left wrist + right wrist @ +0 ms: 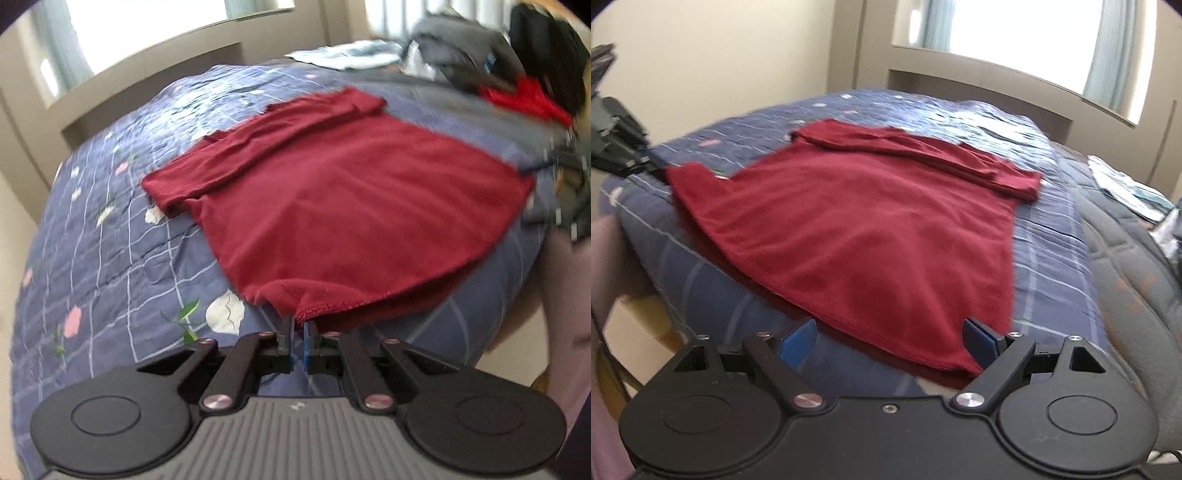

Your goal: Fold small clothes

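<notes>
The left gripper (299, 328) is pinching the near hem corner of the dark red shirt (332, 206), its jaws shut on that thin fold with only the very edge between the pads, so the cloth is likely to slip free if the pull is sharp. The right gripper (890, 339) is angling down over the other hem corner, jaws standing wide with the corner lying between them and nothing gripped; if only one side is lifting, the fold is going to come out skewed. Both grippers are pointing downward at the bed (110, 258) edge. Beyond them the shirt is lying spread flat on the blue quilt, sleeves already tucked across the far end.
</notes>
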The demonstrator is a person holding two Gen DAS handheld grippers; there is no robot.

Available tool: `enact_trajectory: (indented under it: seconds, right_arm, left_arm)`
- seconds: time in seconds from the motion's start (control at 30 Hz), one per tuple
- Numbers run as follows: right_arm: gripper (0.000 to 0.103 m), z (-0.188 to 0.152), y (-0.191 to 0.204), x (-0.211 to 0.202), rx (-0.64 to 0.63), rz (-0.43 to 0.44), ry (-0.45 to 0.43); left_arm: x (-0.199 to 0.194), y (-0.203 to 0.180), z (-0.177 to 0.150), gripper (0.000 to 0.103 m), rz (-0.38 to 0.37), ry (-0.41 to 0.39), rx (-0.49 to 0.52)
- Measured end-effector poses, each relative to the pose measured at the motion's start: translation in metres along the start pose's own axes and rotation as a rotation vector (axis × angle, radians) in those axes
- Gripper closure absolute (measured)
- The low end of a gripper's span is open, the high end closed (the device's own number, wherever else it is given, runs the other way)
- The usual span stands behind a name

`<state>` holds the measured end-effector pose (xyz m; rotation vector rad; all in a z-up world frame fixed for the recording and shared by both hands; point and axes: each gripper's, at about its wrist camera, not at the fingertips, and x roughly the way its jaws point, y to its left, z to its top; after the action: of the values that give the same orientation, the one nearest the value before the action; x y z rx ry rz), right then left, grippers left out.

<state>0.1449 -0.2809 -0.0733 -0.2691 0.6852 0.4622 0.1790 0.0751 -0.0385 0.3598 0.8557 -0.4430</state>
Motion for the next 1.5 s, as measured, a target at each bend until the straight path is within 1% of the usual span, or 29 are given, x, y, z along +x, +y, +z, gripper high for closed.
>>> enact_trajectory:
  seconds: [0.13,0.4,0.47,0.5,0.57,0.63,0.67,0.7,0.73,0.8,0.83,0.87,0.9,0.93,0.97,1.0,1.07,1.1,1.13,1.2,1.27,1.33,1.43,1.5]
  right_arm:
    - [0.016,0.009,0.02,0.009,-0.04,0.052,-0.017]
    - [0.016,0.024,0.05,0.036,-0.056,0.158,-0.042]
    - [0.017,0.031,0.059,0.045,-0.057,0.192,-0.056]
    - [0.019,0.033,0.065,0.048,-0.065,0.209,-0.06]
    - [0.02,0.039,0.078,0.055,-0.097,0.239,-0.061]
    - [0.021,0.043,0.091,0.062,-0.139,0.244,-0.074]
    - [0.026,0.045,0.095,0.064,-0.151,0.253,-0.083]
    - [0.034,0.047,0.097,0.066,-0.154,0.262,-0.087]
    - [0.037,0.05,0.1,0.067,-0.153,0.267,-0.091]
    - [0.05,0.056,0.107,0.068,-0.158,0.27,-0.115]
    - [0.054,0.059,0.111,0.068,-0.167,0.276,-0.124]
    - [0.065,0.061,0.114,0.069,-0.175,0.281,-0.126]
    - [0.082,0.064,0.116,0.071,-0.184,0.289,-0.125]
    - [0.094,0.066,0.118,0.072,-0.187,0.294,-0.123]
    - [0.099,0.068,0.119,0.072,-0.184,0.296,-0.122]
    - [0.099,0.069,0.119,0.072,-0.175,0.306,-0.119]
    - [0.099,0.072,0.113,0.072,-0.132,0.328,-0.107]
    - [0.099,0.073,0.109,0.072,-0.103,0.337,-0.103]
    - [0.1,0.076,0.105,0.072,-0.072,0.347,-0.099]
    - [0.1,0.08,0.098,0.072,-0.028,0.365,-0.091]
    - [0.1,0.083,0.092,0.072,0.005,0.378,-0.083]
    - [0.1,0.086,0.088,0.074,0.025,0.384,-0.074]
    - [0.099,0.089,0.085,0.076,0.048,0.387,-0.062]
    - [0.099,0.092,0.083,0.078,0.076,0.396,-0.046]
  left_arm:
    - [-0.002,0.01,0.01,0.1,-0.036,0.02,-0.081]
    - [-0.001,0.022,0.012,0.1,-0.067,0.044,-0.177]
    - [0.0,0.023,0.014,0.1,-0.069,0.043,-0.189]
    - [0.001,0.023,0.014,0.1,-0.07,0.042,-0.191]
    - [0.001,0.023,0.016,0.1,-0.072,0.04,-0.198]
    - [0.001,0.024,0.017,0.1,-0.079,0.037,-0.211]
    - [0.002,0.025,0.018,0.1,-0.084,0.036,-0.221]
    - [0.003,0.026,0.018,0.1,-0.091,0.036,-0.231]
    - [0.004,0.027,0.017,0.1,-0.101,0.037,-0.243]
    - [0.006,0.03,0.016,0.1,-0.116,0.043,-0.263]
    - [0.006,0.03,0.016,0.099,-0.121,0.046,-0.27]
    - [0.005,0.03,0.015,0.099,-0.126,0.046,-0.274]
    - [0.005,0.03,0.014,0.099,-0.131,0.043,-0.272]
    - [0.003,0.031,0.012,0.098,-0.14,0.034,-0.266]
    - [0.002,0.031,0.011,0.097,-0.145,0.025,-0.263]
    - [0.0,0.031,0.009,0.092,-0.138,0.018,-0.257]
    - [-0.004,0.031,0.004,0.063,-0.111,0.012,-0.246]
    - [-0.007,0.031,0.001,0.036,-0.1,0.007,-0.239]
    - [-0.01,0.03,-0.003,0.027,-0.08,-0.007,-0.228]
    - [-0.014,0.028,-0.011,0.027,-0.051,-0.024,-0.185]
    - [-0.013,0.024,-0.016,0.026,-0.032,-0.017,-0.128]
    - [-0.009,0.02,-0.02,0.02,-0.01,-0.017,-0.079]
    - [0.0,0.012,-0.026,0.019,-0.007,-0.013,-0.012]
    - [0.009,0.005,-0.029,0.019,0.003,-0.011,0.014]
